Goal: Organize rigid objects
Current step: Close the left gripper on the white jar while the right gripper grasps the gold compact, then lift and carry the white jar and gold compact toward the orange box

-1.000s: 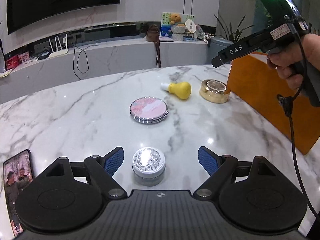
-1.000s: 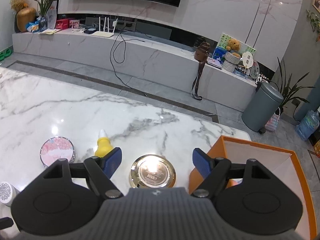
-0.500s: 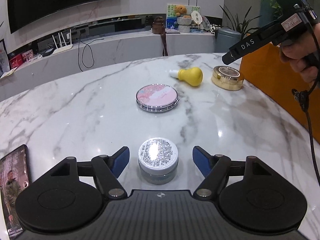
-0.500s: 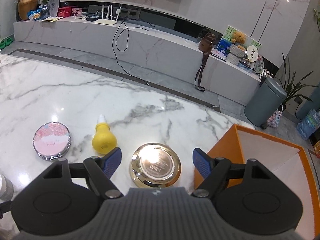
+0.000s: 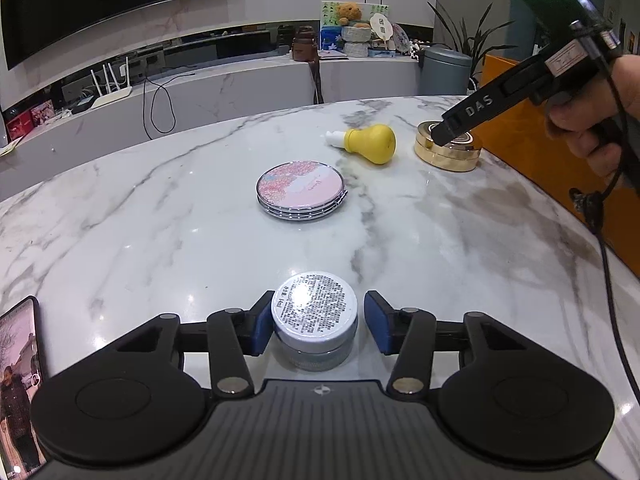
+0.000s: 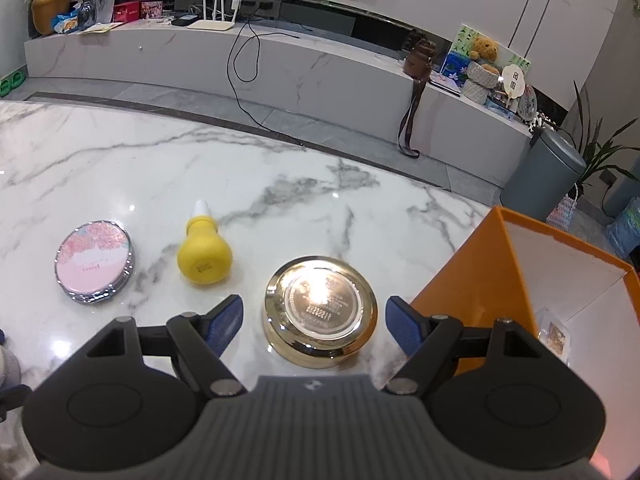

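A small clear jar with a white printed lid (image 5: 314,312) stands on the marble table between the fingers of my left gripper (image 5: 316,328). Its jaws are closing: the left pad is at the jar's side, and a narrow gap shows at the right pad. A round gold compact (image 6: 320,312) lies between the wide-apart fingers of my open right gripper (image 6: 316,322), neither pad touching it. From the left wrist view that right gripper (image 5: 456,132) hangs over the gold compact (image 5: 448,152). A pink round compact (image 5: 301,190) and a yellow bulb-shaped bottle (image 5: 370,144) lie further out on the table.
An open orange box (image 6: 520,280) with a white inside stands just right of the gold compact, something small lying in it. A phone (image 5: 20,380) lies at the table's near left edge. The marble table (image 5: 160,220) ends in a curved far edge.
The left fingers have drawn in from wide apart to close around the jar. The right gripper has sunk toward the gold compact, which now lies between its fingers.
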`<state>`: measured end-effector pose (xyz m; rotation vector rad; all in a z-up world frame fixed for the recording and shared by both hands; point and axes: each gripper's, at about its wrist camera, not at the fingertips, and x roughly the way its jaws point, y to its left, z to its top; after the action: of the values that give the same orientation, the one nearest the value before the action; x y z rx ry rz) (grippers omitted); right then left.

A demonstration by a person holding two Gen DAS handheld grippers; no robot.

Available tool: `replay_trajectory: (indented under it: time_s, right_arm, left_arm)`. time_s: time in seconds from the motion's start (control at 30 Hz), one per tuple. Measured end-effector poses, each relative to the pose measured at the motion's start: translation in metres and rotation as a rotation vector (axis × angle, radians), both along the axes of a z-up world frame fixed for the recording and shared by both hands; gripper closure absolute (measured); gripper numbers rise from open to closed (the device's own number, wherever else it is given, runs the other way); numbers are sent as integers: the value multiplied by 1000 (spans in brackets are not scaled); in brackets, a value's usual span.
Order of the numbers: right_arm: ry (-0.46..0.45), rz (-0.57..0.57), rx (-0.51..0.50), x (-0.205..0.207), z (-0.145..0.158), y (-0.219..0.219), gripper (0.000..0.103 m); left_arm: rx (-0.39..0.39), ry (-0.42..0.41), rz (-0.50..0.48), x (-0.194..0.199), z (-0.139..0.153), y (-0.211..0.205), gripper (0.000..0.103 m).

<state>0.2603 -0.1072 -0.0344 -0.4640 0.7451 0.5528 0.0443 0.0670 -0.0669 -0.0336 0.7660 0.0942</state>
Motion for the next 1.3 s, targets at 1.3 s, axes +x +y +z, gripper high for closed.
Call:
replay_trajectory:
  time_s: [1.3]
  right_arm:
    - [115,-126,42,30,-26,8,27]
  left_arm:
    - [-38,-14,-47,-3,9,1,57]
